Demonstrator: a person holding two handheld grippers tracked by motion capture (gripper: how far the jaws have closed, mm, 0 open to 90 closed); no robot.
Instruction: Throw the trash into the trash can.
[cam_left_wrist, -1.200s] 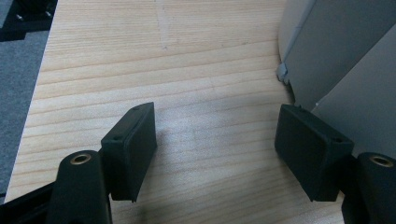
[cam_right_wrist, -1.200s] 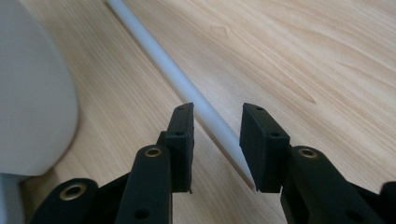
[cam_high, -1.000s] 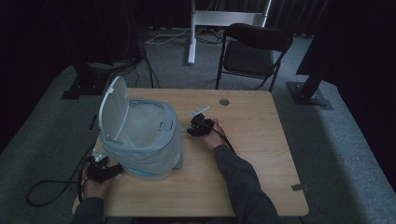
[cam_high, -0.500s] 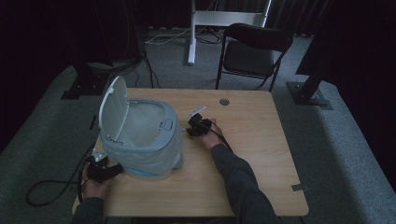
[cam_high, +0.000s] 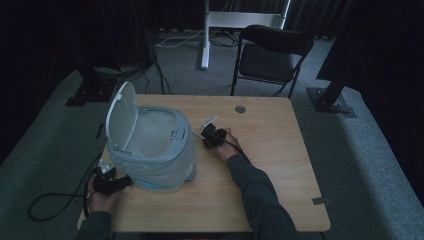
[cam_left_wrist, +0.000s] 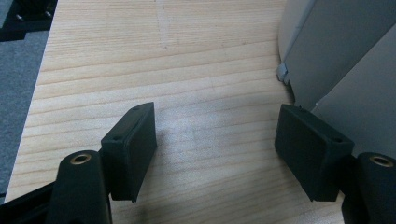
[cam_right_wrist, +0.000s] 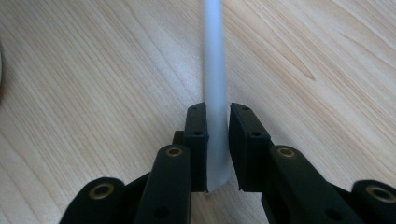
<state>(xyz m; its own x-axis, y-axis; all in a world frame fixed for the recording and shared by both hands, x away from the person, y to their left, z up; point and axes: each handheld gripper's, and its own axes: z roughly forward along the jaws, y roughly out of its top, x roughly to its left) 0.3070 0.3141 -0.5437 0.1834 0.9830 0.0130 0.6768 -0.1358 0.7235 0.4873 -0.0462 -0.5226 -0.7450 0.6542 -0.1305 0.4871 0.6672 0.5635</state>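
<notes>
Right gripper view: right gripper (cam_right_wrist: 217, 140), jaws just closing onto a white straw-like stick (cam_right_wrist: 215, 70), pads seemingly touching it, centre frame above the table (cam_right_wrist: 70, 70). Left gripper (cam_left_wrist: 224, 144) gapes wide, holding nothing, beside the bin (cam_left_wrist: 345, 60) at right. Risk: the thin stick may slip, being gripped near its end.

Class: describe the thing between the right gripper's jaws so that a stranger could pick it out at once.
On the pale wooden table, look right of the grey lidded plastic bin. There the right gripper pinches a thin, white, translucent stick, the one slender pale rod among bulky things.
</notes>
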